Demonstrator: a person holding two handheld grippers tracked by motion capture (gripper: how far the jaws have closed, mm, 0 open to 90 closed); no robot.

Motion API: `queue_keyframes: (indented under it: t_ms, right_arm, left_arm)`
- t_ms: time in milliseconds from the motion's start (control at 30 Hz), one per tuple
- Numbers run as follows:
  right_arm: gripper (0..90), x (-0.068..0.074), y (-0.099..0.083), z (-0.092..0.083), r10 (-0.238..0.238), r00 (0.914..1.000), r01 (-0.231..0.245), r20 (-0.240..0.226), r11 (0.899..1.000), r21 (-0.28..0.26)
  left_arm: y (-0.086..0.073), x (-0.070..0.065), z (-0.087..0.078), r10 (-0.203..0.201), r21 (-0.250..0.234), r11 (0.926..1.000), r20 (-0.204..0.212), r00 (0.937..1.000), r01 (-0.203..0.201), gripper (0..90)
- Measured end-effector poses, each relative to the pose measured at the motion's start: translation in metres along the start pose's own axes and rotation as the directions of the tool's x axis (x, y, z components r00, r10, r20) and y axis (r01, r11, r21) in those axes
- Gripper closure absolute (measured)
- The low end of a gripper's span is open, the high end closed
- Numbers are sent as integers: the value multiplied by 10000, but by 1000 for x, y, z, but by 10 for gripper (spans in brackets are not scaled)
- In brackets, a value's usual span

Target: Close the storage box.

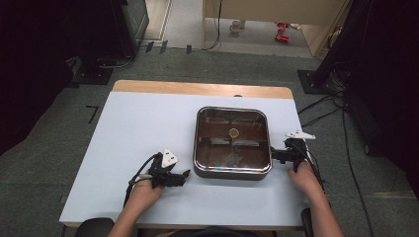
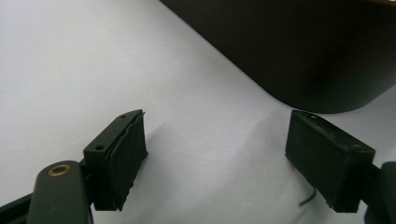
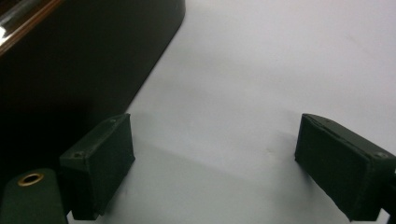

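Pan, a square steel one with rounded corners, sits on the white table between the two grippers, right of centre

High view: the left gripper rests on the table just off the pan's near left corner, jaws pointing toward the pan wall, a short gap left. The right gripper lies against the pan's right wall near its near corner, touching or all but touching; contact cannot be confirmed. A small round object lies on the pan floor; its nature is not clear. The pan has no marked long axis; its sides run square to the table edges. The right gripper is judged the nearer of the two.

Left gripper view: the left gripper has its jaws wide apart with nothing between them but bare table. The pan's dark wall lies ahead and to the right of the jaws, near but apart.

Right gripper view: the right gripper also stands spread, nothing held. The pan's wall runs ahead along the left jaw's side, just beside it; the rim shows at the upper left.

Judgement: any grip on the pan requires each gripper to turn inward toward its nearest wall
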State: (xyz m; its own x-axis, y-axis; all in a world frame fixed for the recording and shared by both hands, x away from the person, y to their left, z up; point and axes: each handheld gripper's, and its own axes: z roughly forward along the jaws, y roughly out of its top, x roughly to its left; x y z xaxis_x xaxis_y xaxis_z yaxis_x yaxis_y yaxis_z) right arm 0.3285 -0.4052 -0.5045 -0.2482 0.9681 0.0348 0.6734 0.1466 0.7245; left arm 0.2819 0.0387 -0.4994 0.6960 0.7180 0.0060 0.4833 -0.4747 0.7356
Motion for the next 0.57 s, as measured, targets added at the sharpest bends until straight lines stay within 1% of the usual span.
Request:
queue_keyframes:
  t_ms: [300,333,367,433,500,567]
  right_arm:
    - [111,0,0,0,-1,10000,1,-1,10000,-1]
    - [111,0,0,0,-2,10000,2,-1,10000,-3]
    - [111,0,0,0,0,10000,0,1,10000,-6]
    - [111,0,0,0,-1,10000,1,1,10000,-9]
    - [111,0,0,0,-6,10000,6,4,10000,-10]
    - [111,0,0,0,-4,10000,4,3,10000,-7]
  left_arm:
    - [0,0,0,-22,18,10000,-69,10000,22,189]
    - [0,0,0,-36,39,10000,-124,9999,37,181]
    - [0,1,1,-208,103,9997,-224,9995,210,136]
    - [0,1,1,-234,126,9996,-204,9995,237,134]
    - [0,-1,1,-364,127,9992,-396,9986,369,135]
    - [0,-3,0,-366,98,9993,-515,9980,371,135]
